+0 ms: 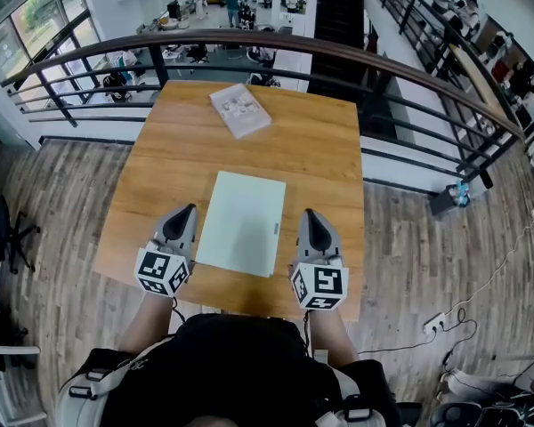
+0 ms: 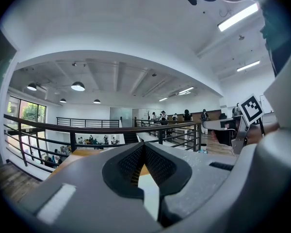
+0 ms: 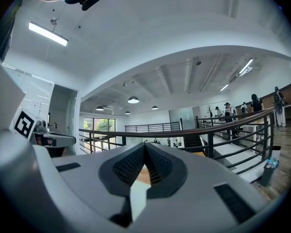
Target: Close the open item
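Note:
A flat pale green slab, like a closed case or laptop with a small mark on its right edge, lies in the middle of the wooden table. My left gripper rests just off its left edge, jaws shut and empty. At the slab's right edge my right gripper sits the same way, shut with nothing held. In the left gripper view the left gripper shows its dark pads pressed together, pointing level over the table. The right gripper looks equally closed in the right gripper view.
A printed booklet lies at the table's far end, turned askew. A dark metal railing curves behind the table, with a lower floor beyond. Wooden floor surrounds the table; a black chair stands at the left.

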A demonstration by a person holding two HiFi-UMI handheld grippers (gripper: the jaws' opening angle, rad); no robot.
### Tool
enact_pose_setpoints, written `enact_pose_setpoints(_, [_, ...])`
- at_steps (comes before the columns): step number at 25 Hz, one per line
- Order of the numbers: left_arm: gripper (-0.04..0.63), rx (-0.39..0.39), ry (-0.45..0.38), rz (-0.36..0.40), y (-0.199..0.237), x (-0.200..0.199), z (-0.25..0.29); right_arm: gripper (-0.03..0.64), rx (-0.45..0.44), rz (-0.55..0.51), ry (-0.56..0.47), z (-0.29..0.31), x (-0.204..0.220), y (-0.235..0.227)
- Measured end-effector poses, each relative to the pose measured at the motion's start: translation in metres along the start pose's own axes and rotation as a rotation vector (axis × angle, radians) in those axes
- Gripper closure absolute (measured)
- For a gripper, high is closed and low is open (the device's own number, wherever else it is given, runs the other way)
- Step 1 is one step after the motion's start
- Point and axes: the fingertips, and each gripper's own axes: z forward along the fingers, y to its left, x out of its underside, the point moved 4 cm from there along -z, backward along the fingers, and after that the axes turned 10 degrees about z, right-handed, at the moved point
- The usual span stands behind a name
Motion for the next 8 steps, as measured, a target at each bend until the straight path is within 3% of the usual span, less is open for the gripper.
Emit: enact_pose_setpoints(8, [0.594,-0.017,-0.016,-0.02,0.001,-0.006,0.003,0.614,0.016,-0.011,-0.005,0.0,-0.005,-0.011])
